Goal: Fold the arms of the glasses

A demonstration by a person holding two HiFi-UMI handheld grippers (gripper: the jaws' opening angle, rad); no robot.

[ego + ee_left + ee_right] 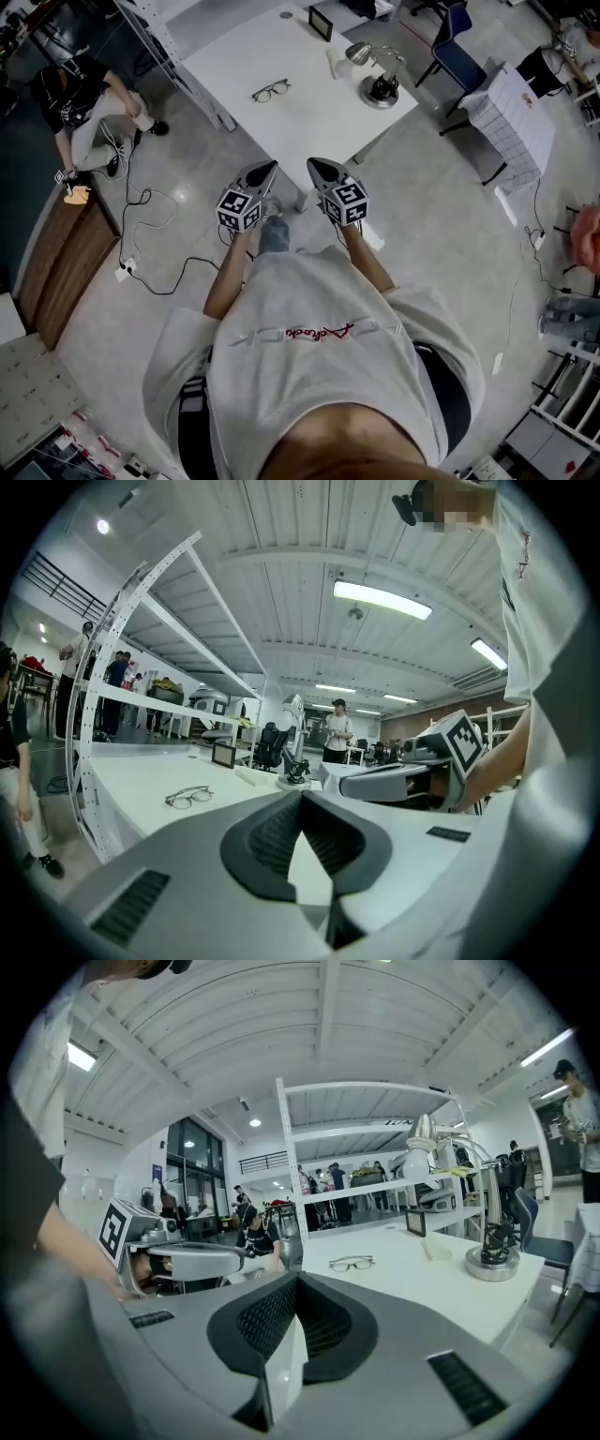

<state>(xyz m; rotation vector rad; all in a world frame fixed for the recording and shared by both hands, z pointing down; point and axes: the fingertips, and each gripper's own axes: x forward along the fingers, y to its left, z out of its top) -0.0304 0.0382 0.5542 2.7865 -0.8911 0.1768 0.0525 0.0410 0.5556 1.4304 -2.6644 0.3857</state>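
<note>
A pair of dark-framed glasses (pixel 270 91) lies on the white table (pixel 234 56) with its arms unfolded, lenses toward the table's left edge. The glasses (pixel 188 797) show small at the left of the left gripper view, and the glasses (pixel 352 1263) show beyond the jaws in the right gripper view. My left gripper (pixel 267 167) and right gripper (pixel 314 164) are side by side in the air, short of the table's near corner and well away from the glasses. Both point toward the table. The left gripper (pixel 300 794) and the right gripper (pixel 295 1279) are shut with nothing between the jaws.
A desk lamp (pixel 380 80) with a round base stands on the table's right side, and a small black frame (pixel 321 22) at its far edge. A blue chair (pixel 457 52) stands behind. A person (pixel 84 103) crouches at left near floor cables (pixel 150 244). A shelf frame (pixel 169 47) borders the table.
</note>
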